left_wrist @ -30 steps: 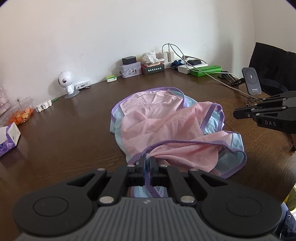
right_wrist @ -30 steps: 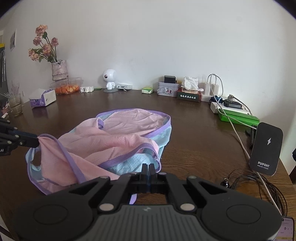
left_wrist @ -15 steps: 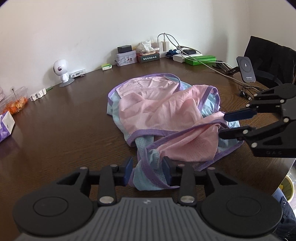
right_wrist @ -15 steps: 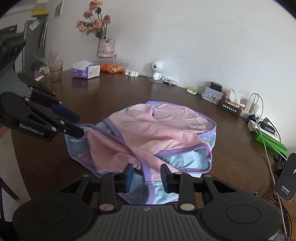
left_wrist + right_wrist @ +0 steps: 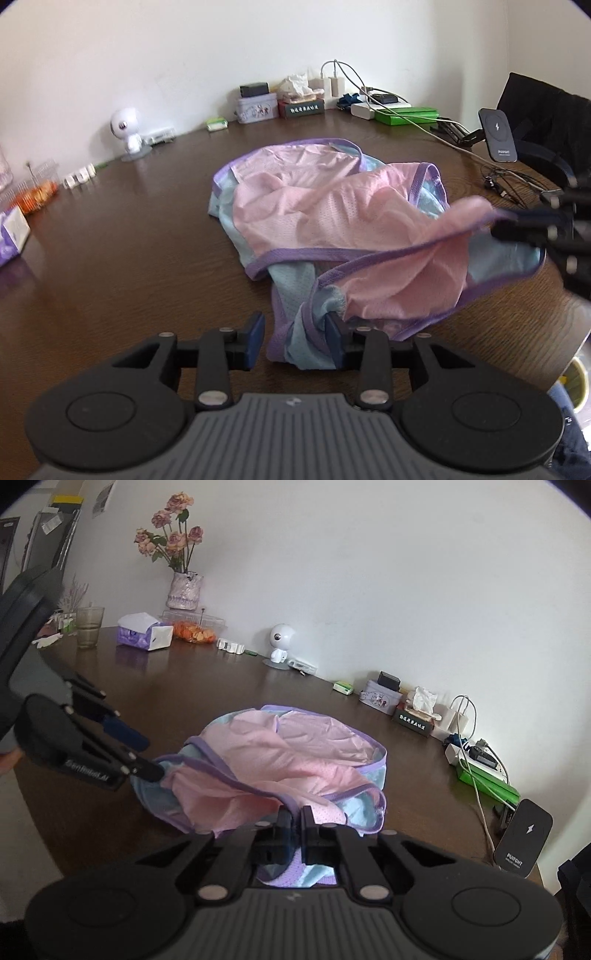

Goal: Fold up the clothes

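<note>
Pink-and-blue garment [image 5: 332, 221] sprawls mid-frame on the wooden table [image 5: 129, 240]; left gripper [image 5: 295, 338] gapes wide around its hem; right gripper [image 5: 295, 821] pinches its purple edge.

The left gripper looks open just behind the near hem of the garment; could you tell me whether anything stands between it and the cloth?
Nothing visible does. The left gripper is open with the garment bunched directly between its fingers.
</note>
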Motion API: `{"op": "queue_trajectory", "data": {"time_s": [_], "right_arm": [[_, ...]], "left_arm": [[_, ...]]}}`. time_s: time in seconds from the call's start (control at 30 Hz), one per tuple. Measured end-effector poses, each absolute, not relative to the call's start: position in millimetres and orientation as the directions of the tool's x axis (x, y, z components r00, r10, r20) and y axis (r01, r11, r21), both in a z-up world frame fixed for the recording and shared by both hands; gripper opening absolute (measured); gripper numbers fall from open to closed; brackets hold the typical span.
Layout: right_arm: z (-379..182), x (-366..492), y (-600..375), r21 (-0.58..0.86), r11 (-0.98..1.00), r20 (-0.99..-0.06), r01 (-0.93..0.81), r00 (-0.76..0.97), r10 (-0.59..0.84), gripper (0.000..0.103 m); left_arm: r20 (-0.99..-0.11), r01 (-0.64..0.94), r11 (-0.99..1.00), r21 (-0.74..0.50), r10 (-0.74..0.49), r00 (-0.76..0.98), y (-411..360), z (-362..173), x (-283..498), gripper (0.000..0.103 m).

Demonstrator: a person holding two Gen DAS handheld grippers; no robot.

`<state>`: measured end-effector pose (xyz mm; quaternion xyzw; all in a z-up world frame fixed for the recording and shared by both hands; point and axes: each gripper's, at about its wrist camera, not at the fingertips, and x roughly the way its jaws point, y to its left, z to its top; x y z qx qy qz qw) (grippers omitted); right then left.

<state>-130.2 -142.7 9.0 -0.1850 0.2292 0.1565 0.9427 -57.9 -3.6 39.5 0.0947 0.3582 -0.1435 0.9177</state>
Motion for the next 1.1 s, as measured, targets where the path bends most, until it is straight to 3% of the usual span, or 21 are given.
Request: {"op": "queue_trajectory", "data": {"time_s": [0.13, 0.27, 0.4, 0.47, 0.53, 0.6, 0.77, 0.93, 0.97, 1.03, 1.1], "right_arm": [[-10, -139, -142, -0.286, 0.887, -0.557, -0.362, 0.816, 0.154, 0.004], [-3, -136, -147, -0.244, 0.906, -0.553, -0.345, 0.818, 0.162, 0.015], [-11, -120, -139, -0.268, 0.897, -0.584, -0.351, 0.8, 0.138, 0.014], [-13, -115, -139, -0.25, 0.905, -0.596, -0.344, 0.791, 0.137, 0.003], [-6, -121, -142, -0.235, 0.912, -0.558, -0.336, 0.815, 0.156, 0.003], [7, -135, -148, -0.227, 0.913, -0.482, -0.338, 0.854, 0.197, 0.003], [28, -175, -152, -0.342, 0.865, -0.281, -0.368, 0.918, 0.279, 0.003], [36, -192, -162, -0.313, 0.892, -0.206, -0.326, 0.94, 0.271, 0.002], [37, -192, -165, -0.3, 0.902, -0.2, -0.311, 0.945, 0.259, 0.002], [33, -190, -170, -0.289, 0.908, -0.223, -0.302, 0.944, 0.243, 0.002], [25, -185, -173, -0.288, 0.91, -0.265, -0.299, 0.938, 0.224, 0.003]], "left_arm": [[-0.692, 0.351, 0.936, -0.042, -0.281, 0.665, 9, 50, -56, 0.037], [-0.689, 0.333, 0.943, -0.022, -0.256, 0.678, 13, 62, -54, 0.027], [-0.706, 0.34, 0.94, 0.011, -0.233, 0.668, 0, 56, -46, 0.012], [-0.708, 0.357, 0.934, 0.014, -0.244, 0.663, -6, 55, -48, 0.01], [-0.7, 0.372, 0.928, 0.027, -0.248, 0.669, -10, 57, -53, 0.013], [-0.688, 0.374, 0.925, 0.072, -0.226, 0.69, -15, 58, -58, 0.035], [-0.69, 0.431, 0.892, 0.136, -0.227, 0.687, -40, 53, -65, 0.036], [-0.706, 0.452, 0.878, 0.157, -0.22, 0.673, -47, 42, -80, 0.033], [-0.706, 0.461, 0.873, 0.159, -0.226, 0.672, -49, 42, -84, 0.03], [-0.685, 0.441, 0.881, 0.174, -0.213, 0.697, -50, 43, -91, 0.005], [-0.628, 0.38, 0.905, 0.194, -0.183, 0.757, -47, 50, -97, 0.002]]}}
